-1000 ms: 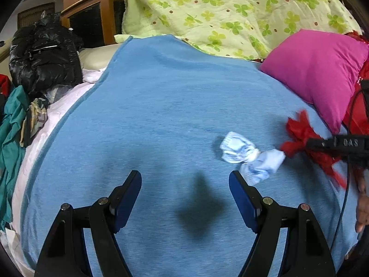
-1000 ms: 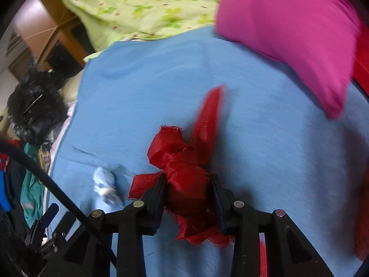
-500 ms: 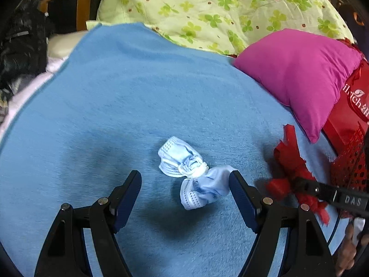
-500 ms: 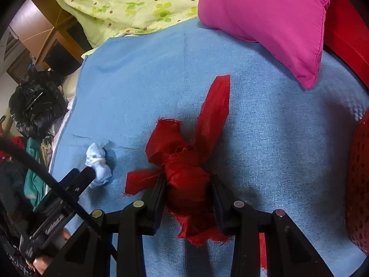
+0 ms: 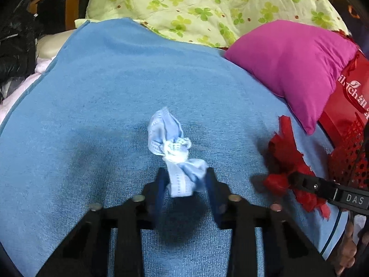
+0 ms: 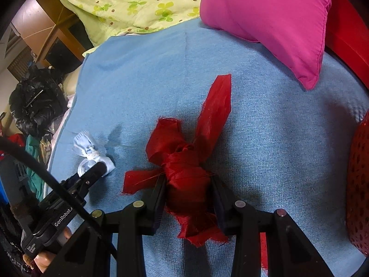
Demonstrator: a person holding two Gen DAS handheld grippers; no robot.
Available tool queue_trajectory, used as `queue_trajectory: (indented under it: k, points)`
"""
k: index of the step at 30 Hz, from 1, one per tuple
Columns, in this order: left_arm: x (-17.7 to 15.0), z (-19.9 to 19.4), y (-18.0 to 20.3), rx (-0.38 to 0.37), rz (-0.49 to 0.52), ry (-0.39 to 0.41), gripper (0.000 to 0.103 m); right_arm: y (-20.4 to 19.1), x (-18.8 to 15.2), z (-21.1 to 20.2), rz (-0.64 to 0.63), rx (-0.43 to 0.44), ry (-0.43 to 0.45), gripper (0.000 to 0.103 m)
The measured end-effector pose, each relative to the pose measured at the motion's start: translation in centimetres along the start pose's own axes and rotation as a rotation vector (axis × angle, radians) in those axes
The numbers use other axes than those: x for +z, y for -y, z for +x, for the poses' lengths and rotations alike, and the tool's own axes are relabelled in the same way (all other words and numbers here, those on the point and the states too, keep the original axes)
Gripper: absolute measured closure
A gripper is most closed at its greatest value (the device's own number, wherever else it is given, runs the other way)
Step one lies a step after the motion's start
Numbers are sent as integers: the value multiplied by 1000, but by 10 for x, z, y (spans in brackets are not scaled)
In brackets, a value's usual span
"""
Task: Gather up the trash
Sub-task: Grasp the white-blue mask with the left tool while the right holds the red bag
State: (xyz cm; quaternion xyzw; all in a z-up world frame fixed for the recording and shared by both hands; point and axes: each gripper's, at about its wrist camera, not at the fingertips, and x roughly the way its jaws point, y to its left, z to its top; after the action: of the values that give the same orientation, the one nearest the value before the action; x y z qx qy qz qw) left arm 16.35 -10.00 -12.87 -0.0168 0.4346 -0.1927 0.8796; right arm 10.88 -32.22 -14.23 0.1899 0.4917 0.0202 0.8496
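The left gripper (image 5: 184,182) is closing its jaws around the lower end of the knotted blue face mask (image 5: 171,145), which is lying mid-blanket on the blue blanket (image 5: 115,92). At three o'clock from it, the right gripper (image 6: 188,191) is pinching the knotted red cloth scrap (image 6: 184,161) firmly. The pink pillow (image 5: 295,69) is sitting at one o'clock, and the red mesh basket (image 5: 348,157) is sitting just beyond the scrap at three.

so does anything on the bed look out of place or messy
Yes. A knotted light blue face mask lies on the blue blanket, with the left gripper closing its fingers around it. A frayed, knotted red fabric scrap sits clamped in the right gripper. Both look like litter on a bed.
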Motion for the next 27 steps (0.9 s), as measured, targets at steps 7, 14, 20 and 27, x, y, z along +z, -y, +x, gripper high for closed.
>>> queue_trajectory:
  k: [7, 14, 20, 27]
  points:
    - [1, -9, -18, -25, -42, -6, 75, 1, 0, -1, -2, -1, -1, 62]
    - [-13, -12, -28, -29, -38, -10, 75, 4, 2, -1, 9, 8, -18, 61]
    - [-19, -9, -34, -37, -43, -24, 73, 5, 2, -1, 18, 34, -26, 48]
    - [-15, -8, -34, -16, -56, -23, 52, 4, 3, -3, 29, 31, -14, 48]
